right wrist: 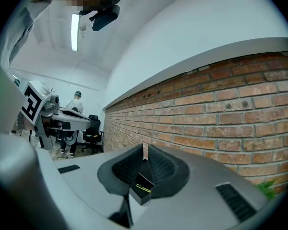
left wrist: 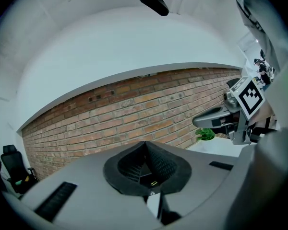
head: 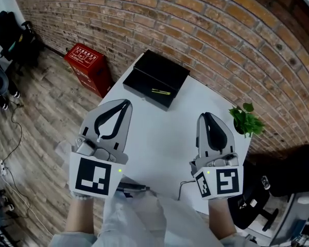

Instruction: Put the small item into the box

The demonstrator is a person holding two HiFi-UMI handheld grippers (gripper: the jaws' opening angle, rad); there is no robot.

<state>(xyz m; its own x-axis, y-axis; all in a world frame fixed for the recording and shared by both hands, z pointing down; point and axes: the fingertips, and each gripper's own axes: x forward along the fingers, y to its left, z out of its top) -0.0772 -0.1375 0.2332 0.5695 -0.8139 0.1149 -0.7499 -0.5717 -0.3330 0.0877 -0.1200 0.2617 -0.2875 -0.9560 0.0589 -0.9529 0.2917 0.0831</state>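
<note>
Judging from how things are lying, the placing step is looking complete or close to it. The small item (head: 161,91), a thin yellow-green stick, is resting in the open black box (head: 155,76) at the far end of the white counter (head: 159,138), toward the box's right front corner. It is too small to say for certain whether it is sitting in the tray itself or on the folded-back lid, though the tray seems likelier.

The left gripper (head: 124,106) is hovering over the near left part of the counter with its jaws pressed together at the tips and nothing between them. The right gripper (head: 206,118) is hovering over the near right, its jaws likewise drawn together and carrying nothing. Both are pointing toward the box yet are well apart from it, and the item is lying ahead of them, between their two lines of aim.

If anything is left to do, it is probably only closing the lid. That is calling for one gripper to travel forward to the box's far edge and spread its jaws there.
</note>
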